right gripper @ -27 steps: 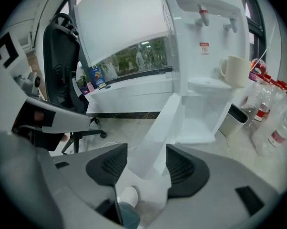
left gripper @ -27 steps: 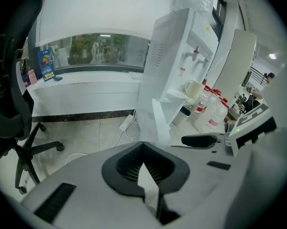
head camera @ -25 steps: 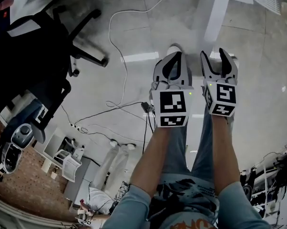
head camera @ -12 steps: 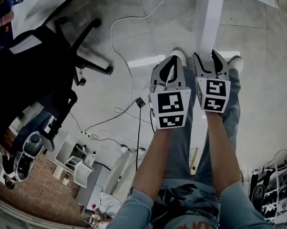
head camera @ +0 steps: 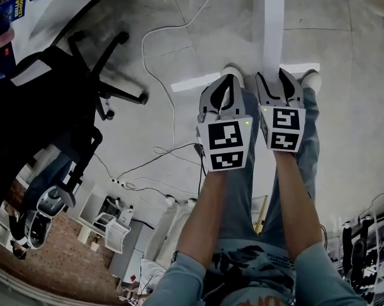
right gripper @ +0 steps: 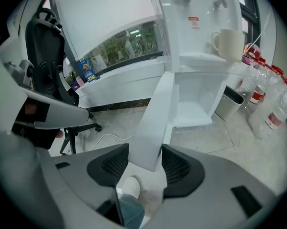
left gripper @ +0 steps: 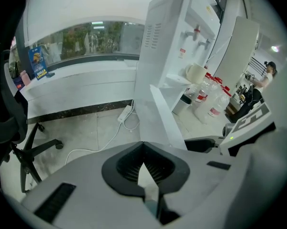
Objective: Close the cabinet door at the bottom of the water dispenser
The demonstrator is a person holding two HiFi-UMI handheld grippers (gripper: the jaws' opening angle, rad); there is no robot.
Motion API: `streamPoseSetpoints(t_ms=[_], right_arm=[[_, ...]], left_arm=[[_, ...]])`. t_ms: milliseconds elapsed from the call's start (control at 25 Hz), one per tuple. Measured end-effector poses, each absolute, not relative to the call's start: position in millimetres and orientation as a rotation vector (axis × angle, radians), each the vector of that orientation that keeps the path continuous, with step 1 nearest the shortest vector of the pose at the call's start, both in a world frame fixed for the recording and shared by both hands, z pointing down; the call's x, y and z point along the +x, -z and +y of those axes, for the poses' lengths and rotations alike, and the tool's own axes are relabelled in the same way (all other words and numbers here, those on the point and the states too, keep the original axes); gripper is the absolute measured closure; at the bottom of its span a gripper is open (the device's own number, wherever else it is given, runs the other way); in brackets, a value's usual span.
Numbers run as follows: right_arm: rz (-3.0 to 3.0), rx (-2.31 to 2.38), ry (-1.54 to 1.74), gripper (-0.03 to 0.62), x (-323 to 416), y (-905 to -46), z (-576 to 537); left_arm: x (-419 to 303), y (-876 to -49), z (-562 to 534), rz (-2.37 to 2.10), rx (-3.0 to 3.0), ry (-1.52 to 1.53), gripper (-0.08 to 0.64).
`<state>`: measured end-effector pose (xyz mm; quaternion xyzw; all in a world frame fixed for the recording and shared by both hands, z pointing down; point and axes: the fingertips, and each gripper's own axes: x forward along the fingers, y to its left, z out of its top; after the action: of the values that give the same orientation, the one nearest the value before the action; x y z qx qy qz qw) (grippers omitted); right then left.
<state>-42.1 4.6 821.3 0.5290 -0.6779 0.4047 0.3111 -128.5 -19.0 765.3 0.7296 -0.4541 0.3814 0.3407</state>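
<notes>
White cabinet door (right gripper: 155, 123) stands open at the bottom of the water dispenser (right gripper: 200, 32). In the right gripper view I see it edge-on, running from the upper middle of the frame down to the lower middle. Right of it, the empty compartment (right gripper: 196, 99) is open. In the head view the same door (head camera: 272, 30) is a pale strip in the upper middle, ending just above the right gripper (head camera: 278, 78).

The right gripper (right gripper: 146, 151) has its jaws spread wide and they are closing. The door's edge shows between them, but I cannot tell if the pads touch it. Below the jaws I see one pale shoe (right gripper: 129, 187) on the grey floor (head camera: 345, 139).

The left gripper (left gripper: 143, 144) has its jaws pressed together at the tips and nothing is between them. In the head view it (head camera: 224, 94) is just beside the right gripper, on its left. In its own view the door (left gripper: 158, 113) is ahead of it, near the centre.

A cream cup (right gripper: 228, 43) stands on the dispenser's tray. Clear bottles (right gripper: 272, 104) stand on the floor at the right edge, with a small bin (right gripper: 229, 101) beside the dispenser. A black office chair (head camera: 58, 101) fills the upper left of the head view, well apart from the door. A white power strip (left gripper: 125, 113) lies on the floor left of the dispenser.
</notes>
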Motion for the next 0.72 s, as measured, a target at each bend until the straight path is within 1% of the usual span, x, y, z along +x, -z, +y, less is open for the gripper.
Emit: streamPoseSetpoints(t_ms=[200,720], right_arm=[[-1.770,1.407,-1.069,0.368,-21,-823,11],[-1.751,1.487,-1.063,0.385,40,-826,23]], left_arm=[[-112,-770,-19,-1.147,1.957,-1.082,0.549],[-49,-776,-9,-1.055,2.013,-1.116,0.549]])
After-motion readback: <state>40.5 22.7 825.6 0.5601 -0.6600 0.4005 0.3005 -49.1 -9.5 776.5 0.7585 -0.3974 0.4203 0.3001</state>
